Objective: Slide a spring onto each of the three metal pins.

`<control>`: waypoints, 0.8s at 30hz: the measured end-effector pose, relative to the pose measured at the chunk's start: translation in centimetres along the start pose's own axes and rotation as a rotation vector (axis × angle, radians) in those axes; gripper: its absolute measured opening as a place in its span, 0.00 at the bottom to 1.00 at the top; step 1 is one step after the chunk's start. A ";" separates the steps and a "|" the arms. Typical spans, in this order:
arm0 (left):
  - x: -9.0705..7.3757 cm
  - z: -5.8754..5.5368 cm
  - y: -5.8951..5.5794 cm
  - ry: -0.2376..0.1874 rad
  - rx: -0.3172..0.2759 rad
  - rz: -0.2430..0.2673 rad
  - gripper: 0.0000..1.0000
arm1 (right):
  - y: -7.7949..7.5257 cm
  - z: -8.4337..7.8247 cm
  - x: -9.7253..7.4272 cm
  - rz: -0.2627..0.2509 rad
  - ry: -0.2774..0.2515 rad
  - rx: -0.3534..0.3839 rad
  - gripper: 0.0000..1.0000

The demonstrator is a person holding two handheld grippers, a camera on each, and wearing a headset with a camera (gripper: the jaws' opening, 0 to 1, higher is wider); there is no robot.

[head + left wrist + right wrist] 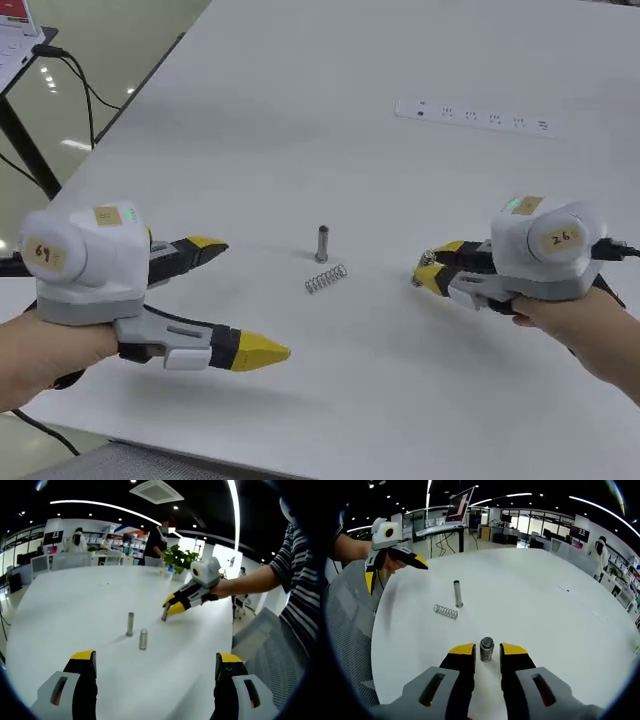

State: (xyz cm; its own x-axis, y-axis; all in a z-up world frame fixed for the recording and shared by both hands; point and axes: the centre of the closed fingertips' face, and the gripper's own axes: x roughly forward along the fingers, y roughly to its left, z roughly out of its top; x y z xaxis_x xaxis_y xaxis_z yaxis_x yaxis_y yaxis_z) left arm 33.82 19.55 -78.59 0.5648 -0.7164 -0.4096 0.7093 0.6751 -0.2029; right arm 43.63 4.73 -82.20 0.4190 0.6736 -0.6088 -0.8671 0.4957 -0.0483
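Much of the short spring-wrapped metal pin is hidden: it is pinched upright between the yellow-tipped jaws of the right gripper, so that in the right gripper view a rounded top and a few coils are seen, while its lower end is covered. In the head view it is too small to be made out clearly.

The left gripper is held with its jaws spread wide, nothing between them, low over the near left part of the white tabletop.

A bare grey metal pin is stood upright between the two grippers, and a loose coiled steel spring is laid on its side just beside it.

A white power strip is laid farther back on the table. An open office is seen around it, with ceiling strip lights, desks, a green potted plant and people in the distance.
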 end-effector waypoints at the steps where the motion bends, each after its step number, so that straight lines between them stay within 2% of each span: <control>1: 0.0 0.0 0.0 0.000 -0.001 0.001 0.96 | 0.1 0.2 -0.2 0.000 -0.008 0.017 0.18; 4: -0.2 0.1 -0.1 -0.001 0.003 0.002 0.96 | -0.1 0.8 -1.1 -0.014 -0.031 0.012 0.17; 10: -0.2 0.4 -0.1 -0.005 0.005 0.002 0.96 | 0.2 1.8 -3.1 -0.012 -0.111 0.098 0.17; 15: -0.2 0.6 -0.2 -0.008 0.007 0.001 0.96 | 0.7 1.7 -4.8 -0.013 -0.148 0.125 0.17; 24: 0.0 0.6 -0.3 -0.005 0.007 -0.006 0.96 | 1.9 0.0 -6.1 -0.002 -0.140 0.142 0.18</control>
State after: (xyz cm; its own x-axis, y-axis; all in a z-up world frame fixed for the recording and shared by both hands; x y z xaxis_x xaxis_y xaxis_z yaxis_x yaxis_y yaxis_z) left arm 33.85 19.24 -77.99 0.5624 -0.7213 -0.4042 0.7155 0.6696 -0.1995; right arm 39.40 1.60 -78.62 0.4629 0.7369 -0.4927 -0.8233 0.5633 0.0690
